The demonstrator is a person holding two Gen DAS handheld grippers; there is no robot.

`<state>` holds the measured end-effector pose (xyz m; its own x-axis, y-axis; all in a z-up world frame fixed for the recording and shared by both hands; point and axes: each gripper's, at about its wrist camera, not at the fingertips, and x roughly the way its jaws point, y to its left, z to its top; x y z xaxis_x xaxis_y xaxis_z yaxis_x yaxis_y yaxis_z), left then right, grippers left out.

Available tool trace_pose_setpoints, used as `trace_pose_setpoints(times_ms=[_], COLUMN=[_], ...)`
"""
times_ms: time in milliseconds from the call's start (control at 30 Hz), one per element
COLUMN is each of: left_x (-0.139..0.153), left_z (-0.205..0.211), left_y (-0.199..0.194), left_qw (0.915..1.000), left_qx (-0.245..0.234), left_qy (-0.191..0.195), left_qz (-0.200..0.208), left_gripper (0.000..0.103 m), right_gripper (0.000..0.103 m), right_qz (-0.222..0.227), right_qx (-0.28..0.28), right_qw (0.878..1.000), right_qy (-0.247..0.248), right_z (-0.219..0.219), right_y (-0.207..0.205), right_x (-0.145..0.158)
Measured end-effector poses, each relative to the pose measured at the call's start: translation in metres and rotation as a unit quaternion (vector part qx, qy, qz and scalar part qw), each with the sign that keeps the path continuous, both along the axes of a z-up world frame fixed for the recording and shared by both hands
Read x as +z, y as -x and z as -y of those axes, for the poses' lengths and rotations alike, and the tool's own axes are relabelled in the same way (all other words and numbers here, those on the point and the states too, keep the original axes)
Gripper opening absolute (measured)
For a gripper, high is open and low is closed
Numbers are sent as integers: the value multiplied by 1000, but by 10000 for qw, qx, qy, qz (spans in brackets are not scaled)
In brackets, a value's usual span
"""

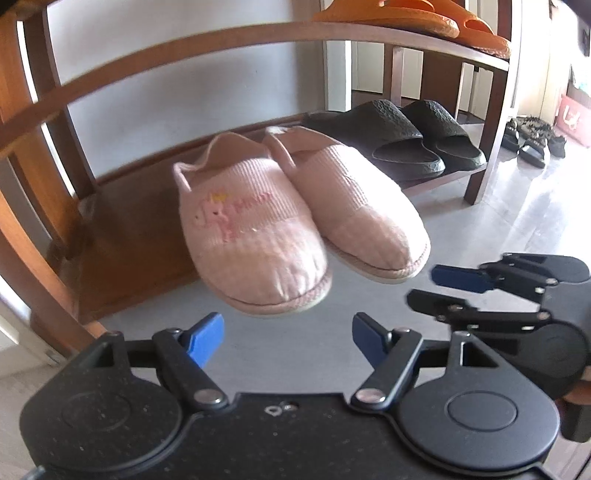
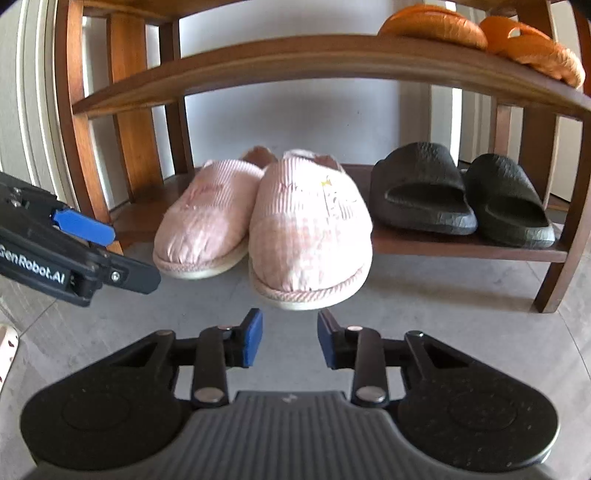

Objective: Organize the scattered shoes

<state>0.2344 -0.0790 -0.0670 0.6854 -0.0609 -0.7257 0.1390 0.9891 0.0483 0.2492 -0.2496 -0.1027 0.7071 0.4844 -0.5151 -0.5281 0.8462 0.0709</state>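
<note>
Closest to me, my left gripper (image 1: 288,334) is spread wide and holds nothing, its blue pads (image 1: 205,338) hanging over bare grey floor (image 1: 295,354). My right gripper (image 2: 290,338) is also released and empty, with a narrower gap between its blue pads (image 2: 253,338); in the left wrist view it shows at the right edge, just beside the left one. The floor is smooth, matte grey tile, catching bright daylight off to the right. Just beyond both grippers sits a pair of pink slippers (image 2: 262,221), side by side and touching, their heels on the bottom shelf (image 2: 461,243) of a wooden shoe rack (image 2: 317,62) and their toes jutting out past its front edge over the floor. One slipper carries a small pink and yellow embroidered motif on its upper. To their right on the same low shelf, fully on the board, rests a pair of black slide sandals (image 2: 465,199), toes toward me. The rack is dark reddish-brown wood with upright posts and a curved-looking upper shelf, on whose right end lie orange slides (image 2: 480,33). Behind the rack stands a plain white wall (image 2: 280,110). Farther right, in the left wrist view, more dark sandals (image 1: 532,138) lie scattered on the sunlit floor near a reddish box (image 1: 574,114).
</note>
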Motion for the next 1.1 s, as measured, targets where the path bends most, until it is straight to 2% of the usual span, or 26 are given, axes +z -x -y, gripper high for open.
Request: trace_pose_setpoints(times_ms=[167,333,533,800,900,1000,1100], left_x=[-5,-11,-11,-10,-6,-6,-5], left_z=[-3,-8,-12,-22,-24,-24,-28], left_y=[-6,-16,-30,-47,-45,-34,-23], left_qw=[9988,9962,9962,9967,9970,9969,9978], left_qx=[-52,47,261,583,538,485,464], left_qy=[442,807,817,565,563,605,457], left_qz=[-210,-316,-154,-4,33,-105,-149], left_gripper=[61,58,58,61,60,60,61], right_gripper=[35,35,35,37,37,37,37], right_qz=[-6,39,38,37,19,-103,-88], right_qx=[64,143,180,233,275,176,314], right_qw=[10000,9998,9996,9994,9992,9996,9994], right_qy=[75,155,199,261,300,218,146], right_z=[-4,-5,-12,-22,-32,-34,-31], right_y=[-7,-11,-26,-48,-61,-72,-61], right_x=[3,3,5,7,8,10,15])
